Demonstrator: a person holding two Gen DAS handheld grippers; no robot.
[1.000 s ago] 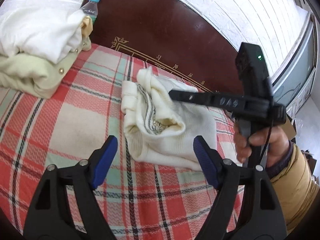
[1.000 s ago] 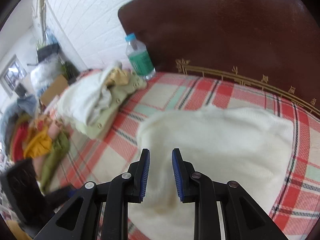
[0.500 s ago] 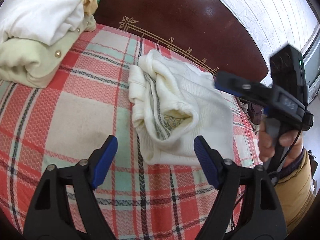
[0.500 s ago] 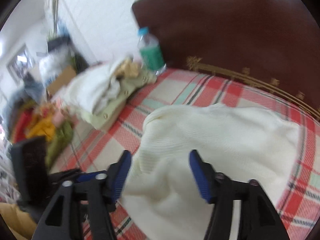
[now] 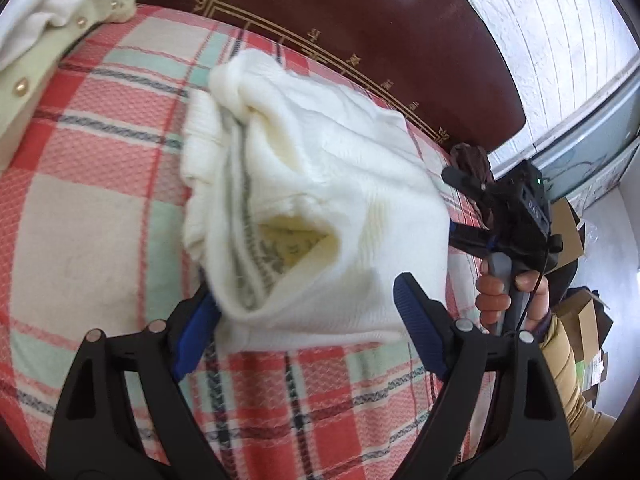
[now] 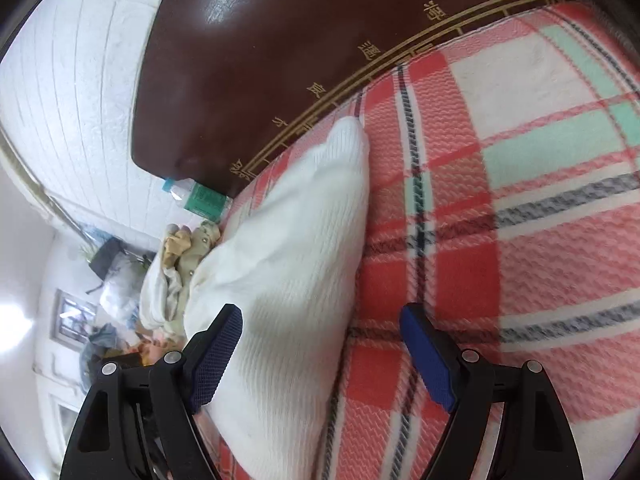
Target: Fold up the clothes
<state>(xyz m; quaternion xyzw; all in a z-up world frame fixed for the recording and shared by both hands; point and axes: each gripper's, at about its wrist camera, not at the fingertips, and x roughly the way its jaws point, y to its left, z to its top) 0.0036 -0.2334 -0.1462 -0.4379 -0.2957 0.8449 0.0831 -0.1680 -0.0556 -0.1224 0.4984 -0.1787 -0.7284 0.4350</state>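
Note:
A folded cream knit sweater [image 5: 320, 200] lies on the red plaid bedspread [image 5: 100, 200], near the dark wooden headboard. My left gripper [image 5: 308, 332] is open, its blue pads straddling the sweater's near edge. My right gripper [image 6: 320, 356] is open and tilted, with the sweater's side edge [image 6: 288, 280] between its pads. In the left wrist view the right gripper [image 5: 516, 220] sits at the sweater's right side, held by a hand.
A stack of folded cream and pale green clothes [image 5: 48, 40] lies at the far left of the bed; it also shows in the right wrist view [image 6: 180, 264]. A water bottle [image 6: 200, 198] stands by the headboard [image 6: 280, 40]. Cardboard boxes [image 5: 580, 320] are beside the bed.
My right gripper opened, let go of the sweater and dropped to its right side, rolling sideways. My left gripper moved forward until its pads straddle the sweater's near edge.

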